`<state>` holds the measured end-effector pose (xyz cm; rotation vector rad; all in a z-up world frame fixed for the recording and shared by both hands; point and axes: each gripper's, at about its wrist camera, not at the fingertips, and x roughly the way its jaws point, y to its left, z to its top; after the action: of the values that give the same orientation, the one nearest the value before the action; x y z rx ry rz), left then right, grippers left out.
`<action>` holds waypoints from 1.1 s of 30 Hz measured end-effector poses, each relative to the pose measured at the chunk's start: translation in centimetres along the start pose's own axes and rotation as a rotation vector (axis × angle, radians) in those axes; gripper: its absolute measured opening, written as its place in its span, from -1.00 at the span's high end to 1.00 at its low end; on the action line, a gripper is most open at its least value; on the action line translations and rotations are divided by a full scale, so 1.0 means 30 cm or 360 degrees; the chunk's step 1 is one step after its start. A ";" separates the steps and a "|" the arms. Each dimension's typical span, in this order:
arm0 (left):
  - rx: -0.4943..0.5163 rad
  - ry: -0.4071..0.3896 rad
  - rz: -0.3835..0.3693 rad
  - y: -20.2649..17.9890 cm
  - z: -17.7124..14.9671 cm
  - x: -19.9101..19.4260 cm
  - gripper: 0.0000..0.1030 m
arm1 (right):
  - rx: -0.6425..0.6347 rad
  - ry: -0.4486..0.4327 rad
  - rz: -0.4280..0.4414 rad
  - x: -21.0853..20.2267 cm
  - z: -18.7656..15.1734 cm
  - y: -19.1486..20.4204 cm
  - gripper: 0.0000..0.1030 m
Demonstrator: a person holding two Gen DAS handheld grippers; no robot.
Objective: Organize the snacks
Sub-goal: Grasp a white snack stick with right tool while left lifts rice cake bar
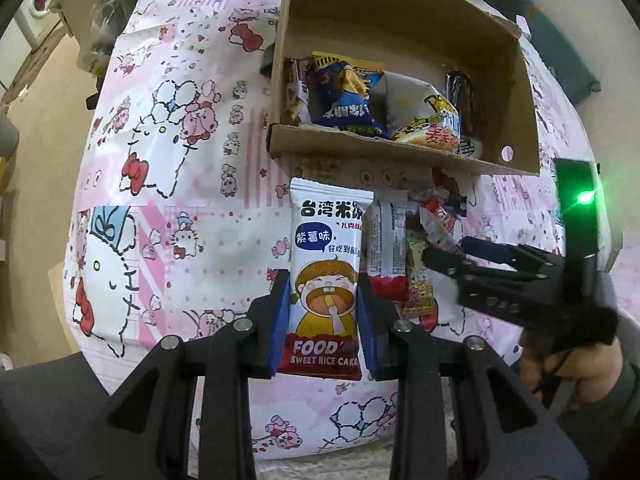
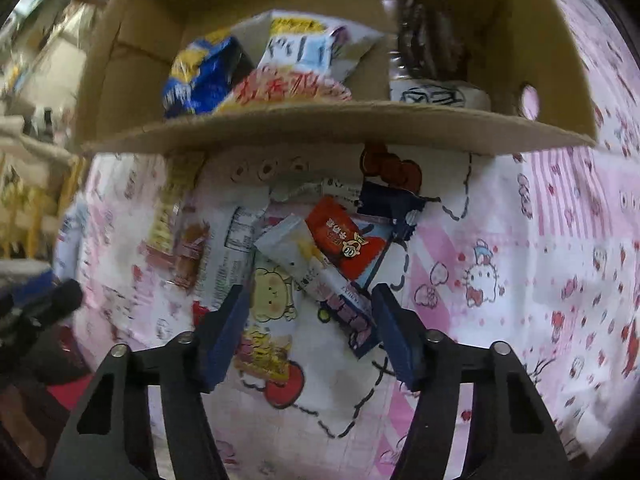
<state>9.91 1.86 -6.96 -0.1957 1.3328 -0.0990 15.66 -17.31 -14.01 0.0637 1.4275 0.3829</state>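
Left gripper (image 1: 323,316), bottom centre of the left wrist view: both blue pads pinch a white rice cake packet (image 1: 326,276) by its long edges. The packet stands up the frame, printed face to the camera, its top edge just short of the box.

Cardboard box (image 1: 404,20), upper centre of that view, open on the side facing the camera, on a pink cartoon-print cloth (image 1: 168,152). Inside: a blue bag (image 1: 344,96) at left, a yellow-and-white bag (image 1: 428,120) beside it, a dark wrapped item (image 1: 460,92) toward the right wall.

Loose pile of snacks (image 1: 404,240) on the cloth just below the box's front edge, right of the held packet.

Right gripper (image 2: 310,332), bottom centre of the right wrist view: fingers spread, nothing gripped. No earlier frame, so nothing on jaw motion. Between them in the frame lie the lower end of a pale bar (image 2: 320,280) and a yellow bear-print packet (image 2: 272,308), both on the cloth; pads touch neither, as far as the blur allows. A red packet (image 2: 346,236) overlaps the bar's upper part. The view is motion-blurred.

In the left wrist view the right gripper shows at right edge, over the pile's right side, a hand (image 1: 576,364) behind it.
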 end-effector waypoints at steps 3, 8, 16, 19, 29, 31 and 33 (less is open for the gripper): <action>0.0005 -0.0014 0.0001 -0.003 0.001 -0.004 0.47 | 0.0005 0.0061 -0.0004 0.038 -0.002 -0.009 -0.08; -0.0023 -0.0030 -0.0001 0.006 0.009 -0.007 0.47 | -0.0040 0.0070 0.0044 0.028 -0.020 -0.008 0.64; -0.0055 -0.0043 0.0088 0.036 0.010 0.003 0.47 | -0.0031 0.0036 0.0134 -0.048 -0.087 -0.014 0.64; -0.0080 -0.0054 0.0117 0.052 0.011 0.005 0.47 | -0.0018 0.0005 0.0177 -0.104 -0.118 -0.021 0.64; -0.0102 -0.0150 0.0173 0.068 -0.003 -0.017 0.47 | -0.0054 -0.0214 0.0321 -0.279 -0.182 -0.011 0.64; -0.0107 -0.0187 0.0175 0.068 -0.006 -0.035 0.47 | -0.0065 -0.0280 0.0369 -0.312 -0.182 -0.003 0.64; -0.0093 -0.0238 0.0183 0.063 -0.010 -0.061 0.47 | -0.0075 -0.0351 0.0418 -0.344 -0.187 0.007 0.64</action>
<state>9.12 4.03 -5.66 -0.1724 1.1961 0.0511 9.21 -21.20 -5.00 0.2496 1.1938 0.6069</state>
